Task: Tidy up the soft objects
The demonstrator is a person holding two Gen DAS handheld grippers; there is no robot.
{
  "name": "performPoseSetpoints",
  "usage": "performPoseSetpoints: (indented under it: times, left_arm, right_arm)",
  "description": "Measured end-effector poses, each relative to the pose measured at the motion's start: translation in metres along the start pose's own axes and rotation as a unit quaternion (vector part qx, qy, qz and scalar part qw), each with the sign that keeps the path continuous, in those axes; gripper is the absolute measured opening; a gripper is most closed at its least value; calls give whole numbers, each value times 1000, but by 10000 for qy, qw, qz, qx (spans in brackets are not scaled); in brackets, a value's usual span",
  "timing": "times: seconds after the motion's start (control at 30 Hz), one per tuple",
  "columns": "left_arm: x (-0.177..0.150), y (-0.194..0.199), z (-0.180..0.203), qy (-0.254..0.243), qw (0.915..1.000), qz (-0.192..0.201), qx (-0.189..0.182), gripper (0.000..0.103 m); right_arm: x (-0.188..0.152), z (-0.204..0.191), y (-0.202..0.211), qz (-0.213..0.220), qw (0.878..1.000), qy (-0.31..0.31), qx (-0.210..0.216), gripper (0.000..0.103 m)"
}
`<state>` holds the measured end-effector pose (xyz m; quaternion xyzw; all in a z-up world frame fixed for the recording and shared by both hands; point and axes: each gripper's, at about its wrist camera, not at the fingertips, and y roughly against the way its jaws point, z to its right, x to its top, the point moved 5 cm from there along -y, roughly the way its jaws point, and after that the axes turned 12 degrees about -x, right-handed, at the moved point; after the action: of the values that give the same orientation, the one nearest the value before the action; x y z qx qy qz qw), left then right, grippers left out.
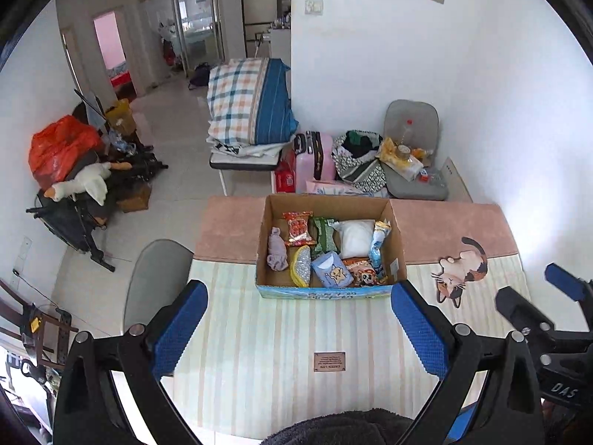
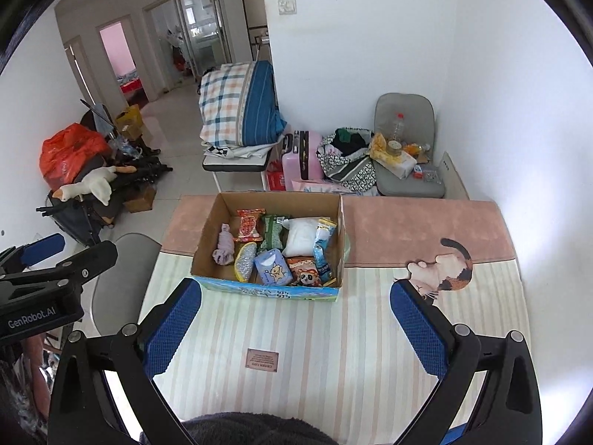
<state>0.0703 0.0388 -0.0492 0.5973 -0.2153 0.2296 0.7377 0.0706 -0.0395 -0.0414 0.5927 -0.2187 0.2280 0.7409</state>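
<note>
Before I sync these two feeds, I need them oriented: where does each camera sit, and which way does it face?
Left wrist: on the left claw, facing forward over the striped mat at the box; its own open blue pads show, and the right claw at the right edge.
Right wrist: on the right claw, facing the same way, box left of centre; its open pads show, and the left claw at the left edge.
Shared: box, mat, cat print, the room behind.

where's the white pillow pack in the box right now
In both wrist views the white pillow pack lies in the cardboard box, far right part, between the green packet on its left and the blue-white packet on its right.
</note>
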Motion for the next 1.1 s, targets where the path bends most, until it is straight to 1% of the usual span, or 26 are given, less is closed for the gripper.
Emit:
performPoseSetpoints:
  times: [0.13,0.2,0.37,0.77,1.1]
  left_arm:
    - [0,11,4,-39,9999,159,45,102]
    - [0,14,5,-70,9996,248,68,102]
    - [0,14,7,-75,9996,256,10,102]
    - [-1,17,11,-135,9995,291,-39,102]
    - [0,16,12,-159,9995,283,-50,102]
  right_arm:
    - [1,6,17,134,9999,-20,-22,103]
    - [1,10,24,230,9997,-35,-116,103]
    - [7,18,30,400,9986,-131,-320,103]
    - [15,25,32,511,9977,-170,-410,103]
    - [12,26,31,509,9974,-189,-473,103]
